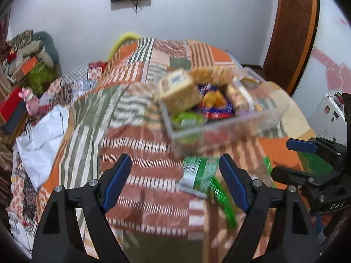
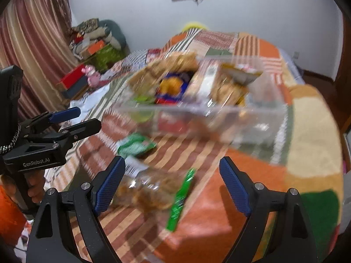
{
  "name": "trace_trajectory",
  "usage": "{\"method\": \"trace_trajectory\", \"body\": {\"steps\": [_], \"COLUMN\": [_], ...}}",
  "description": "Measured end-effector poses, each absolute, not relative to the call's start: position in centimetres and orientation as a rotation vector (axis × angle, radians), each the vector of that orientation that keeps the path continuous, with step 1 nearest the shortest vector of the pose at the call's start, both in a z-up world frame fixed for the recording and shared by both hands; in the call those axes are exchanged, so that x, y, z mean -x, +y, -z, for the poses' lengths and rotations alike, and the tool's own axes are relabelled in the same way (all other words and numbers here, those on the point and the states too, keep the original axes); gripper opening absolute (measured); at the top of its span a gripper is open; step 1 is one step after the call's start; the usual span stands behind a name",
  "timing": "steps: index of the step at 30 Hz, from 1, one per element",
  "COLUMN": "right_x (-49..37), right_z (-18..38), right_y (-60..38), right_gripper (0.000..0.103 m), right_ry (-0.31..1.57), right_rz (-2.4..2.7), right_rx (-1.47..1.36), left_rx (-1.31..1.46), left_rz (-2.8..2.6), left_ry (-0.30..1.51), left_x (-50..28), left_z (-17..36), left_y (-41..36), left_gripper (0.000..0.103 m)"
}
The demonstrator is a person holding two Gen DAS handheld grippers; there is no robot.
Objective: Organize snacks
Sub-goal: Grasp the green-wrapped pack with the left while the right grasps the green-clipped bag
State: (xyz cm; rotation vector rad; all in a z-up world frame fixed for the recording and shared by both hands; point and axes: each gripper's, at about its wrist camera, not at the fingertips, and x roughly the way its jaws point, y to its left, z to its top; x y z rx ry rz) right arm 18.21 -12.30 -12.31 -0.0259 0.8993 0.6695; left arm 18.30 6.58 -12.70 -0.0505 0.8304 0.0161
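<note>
A clear plastic bin (image 1: 221, 129) (image 2: 252, 118) sits on the patchwork bedspread, filled with snack packs: biscuit packs (image 1: 179, 89), a blue pack (image 1: 216, 102) (image 2: 171, 85) and a green one (image 1: 186, 119). A green snack packet (image 1: 201, 173) (image 2: 137, 145) lies on the bed in front of the bin. A clear bag of brown snacks with a green edge (image 2: 153, 188) lies beside it. My left gripper (image 1: 175, 182) is open and empty above the bed, the green packet near its right finger. My right gripper (image 2: 172, 186) is open over the clear bag. Both views are blurred.
The bed (image 1: 140, 114) fills the middle. A white plastic bag (image 1: 41, 140) lies at its left edge. Boxes and piled clothes (image 1: 28, 52) stand at the far left by a curtain (image 2: 33, 37). A brown door (image 1: 291, 28) is at the right.
</note>
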Motion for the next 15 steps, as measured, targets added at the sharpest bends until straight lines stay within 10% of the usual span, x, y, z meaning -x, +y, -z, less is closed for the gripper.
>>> {"method": "trace_trajectory", "body": {"steps": [15], "right_x": [-17.9], "right_z": [16.0], "right_y": [-10.1], "right_gripper": [0.098], "right_ry": [1.017], "right_rz": [-0.661], "right_rx": [-0.001], "left_rx": [0.090], "left_rz": [0.015], "left_ry": [0.922], "left_x": [-16.6], "left_z": [16.3], "left_y": [7.5], "left_gripper": [0.083]}}
